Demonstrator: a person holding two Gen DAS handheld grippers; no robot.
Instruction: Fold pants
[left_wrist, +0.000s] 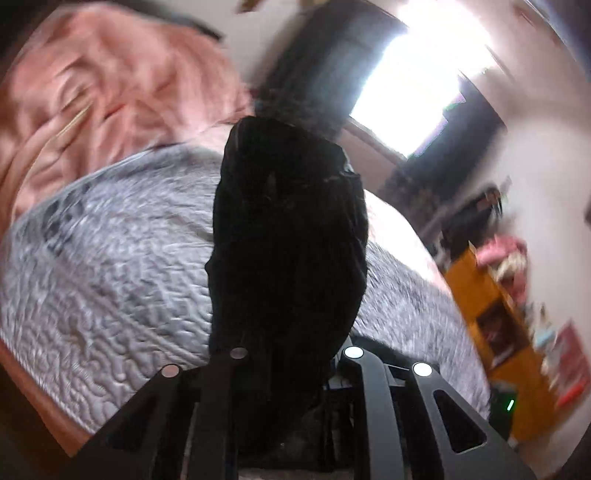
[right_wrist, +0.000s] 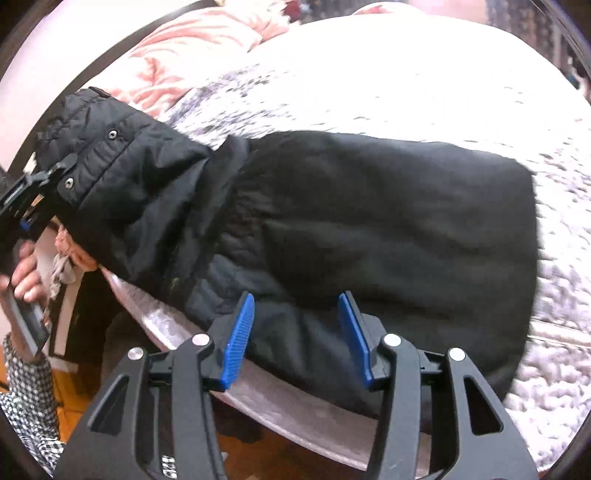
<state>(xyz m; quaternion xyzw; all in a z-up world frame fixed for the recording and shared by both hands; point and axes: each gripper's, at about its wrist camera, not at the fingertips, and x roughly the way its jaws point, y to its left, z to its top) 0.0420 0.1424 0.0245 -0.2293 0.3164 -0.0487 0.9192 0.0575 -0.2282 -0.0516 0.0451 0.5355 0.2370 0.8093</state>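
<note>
The black pants lie across the grey quilted bed, partly folded, with the waistband end lifted at the left. My left gripper is shut on that waistband end and holds it above the bed edge; in the left wrist view the black pants hang straight up from the left gripper and hide its fingertips. My right gripper is open, its blue pads spread just over the near edge of the pants, with nothing between them.
A pink patterned blanket lies at the head of the bed. A bright window is behind. An orange cabinet with clutter stands right of the bed. The wooden floor lies below the bed edge.
</note>
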